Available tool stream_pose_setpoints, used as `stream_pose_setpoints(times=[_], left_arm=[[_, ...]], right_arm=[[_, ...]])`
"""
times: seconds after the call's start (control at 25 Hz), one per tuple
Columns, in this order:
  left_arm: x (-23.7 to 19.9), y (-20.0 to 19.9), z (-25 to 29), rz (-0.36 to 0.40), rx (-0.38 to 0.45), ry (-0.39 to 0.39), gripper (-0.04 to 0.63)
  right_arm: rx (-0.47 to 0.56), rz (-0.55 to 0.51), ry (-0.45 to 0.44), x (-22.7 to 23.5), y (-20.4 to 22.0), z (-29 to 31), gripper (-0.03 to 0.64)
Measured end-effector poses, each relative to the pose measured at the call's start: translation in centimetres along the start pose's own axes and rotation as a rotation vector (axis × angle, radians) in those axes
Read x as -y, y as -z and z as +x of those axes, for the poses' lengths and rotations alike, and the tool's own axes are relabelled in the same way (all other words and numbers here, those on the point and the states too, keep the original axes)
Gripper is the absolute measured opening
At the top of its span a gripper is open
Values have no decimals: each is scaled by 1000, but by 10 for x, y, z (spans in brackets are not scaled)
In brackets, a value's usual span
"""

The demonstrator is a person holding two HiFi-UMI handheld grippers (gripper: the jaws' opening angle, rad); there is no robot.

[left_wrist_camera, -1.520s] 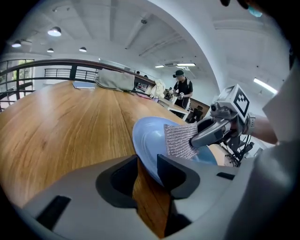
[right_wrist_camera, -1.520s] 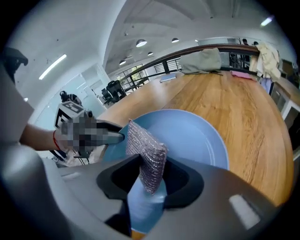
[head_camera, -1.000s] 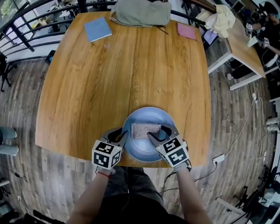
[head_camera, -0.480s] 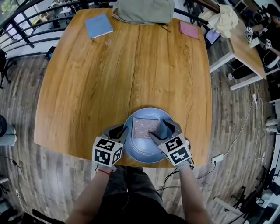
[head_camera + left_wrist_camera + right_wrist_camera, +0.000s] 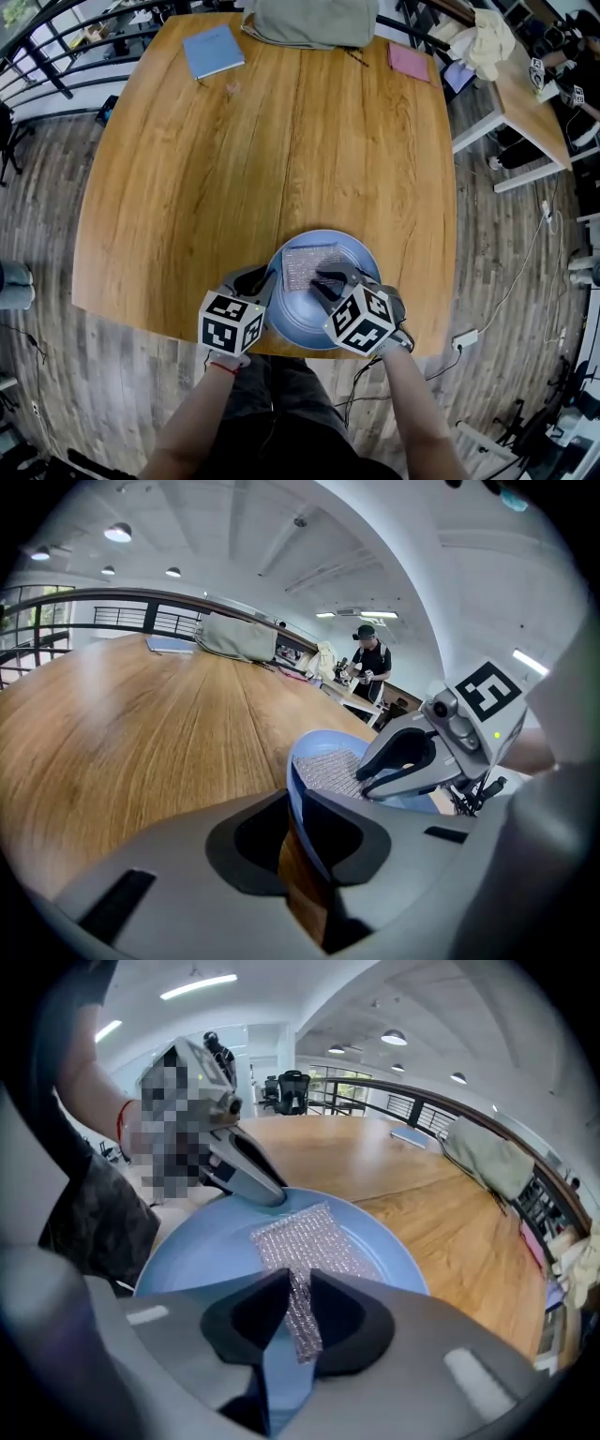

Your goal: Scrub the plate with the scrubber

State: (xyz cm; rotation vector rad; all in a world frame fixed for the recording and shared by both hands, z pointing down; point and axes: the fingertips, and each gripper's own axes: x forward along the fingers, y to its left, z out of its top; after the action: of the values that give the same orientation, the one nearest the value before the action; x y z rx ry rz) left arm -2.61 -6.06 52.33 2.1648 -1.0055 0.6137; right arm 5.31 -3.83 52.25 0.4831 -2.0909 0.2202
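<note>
The big wooden desk point(image 5: 281, 150) fills most of the floor here, its rounded near edge right up against the person working at it. At the far end a grey-green bag point(image 5: 309, 21) lies slumped across the edge. The blue plate point(image 5: 361, 258) sits flat at the near edge, directly in front of the person and well apart from everything else on the wood. A blue notebook point(image 5: 214, 51) lies at the far left corner and a smaller pink notebook point(image 5: 409, 62) at the far right corner, one on each side of the bag.

The left gripper point(image 5: 267, 281) comes in from the plate's left side. Its jaws have just been closing, and they now clamp the plate's rim, which runs edge-on between the pads with the wood of the desk showing below it. The right gripper point(image 5: 328, 281) reaches over the plate's near right side, angled down into the dish. Its jaws have also just been closing and stand almost together, pinching the near edge of the scrubber point(image 5: 309, 264) so that a narrow strip of it sticks up between the pads.

The scrubber itself is a silvery mesh rectangle lying in the plate's hollow, the rest of it spread flat on the blue surface, between the two grippers.
</note>
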Motion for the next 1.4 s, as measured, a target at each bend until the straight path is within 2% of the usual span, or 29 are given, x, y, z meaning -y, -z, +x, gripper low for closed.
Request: stream_pose_setpoints(times=[0.2,0.36,0.56,0.72,0.96,1.16,1.4], left_arm=[[-2,-1,-1,2,-1,-1,44],[-3,-2,0,8,-5,-9,44],[-4,-2,0,9,-3,-27,40],[-4,-2,-1,12,-4,-32,40],[-4,-1,1,8,2,-35,40],[-4,-2,0,0,7,-33,40],[-4,-4,0,-4,11,-35,35]], right_arm=[[-19,-39,-26,1,-5,6,77],[-44,-61,31,15,-3,6,75],[-63,17,64,26,7,0,73],[-94,39,89,27,16,-6,71],[-109,101,89,20,37,-17,71],[-136,130,49,4,51,-27,69],[-202,100,-71,-31,60,-34,69]])
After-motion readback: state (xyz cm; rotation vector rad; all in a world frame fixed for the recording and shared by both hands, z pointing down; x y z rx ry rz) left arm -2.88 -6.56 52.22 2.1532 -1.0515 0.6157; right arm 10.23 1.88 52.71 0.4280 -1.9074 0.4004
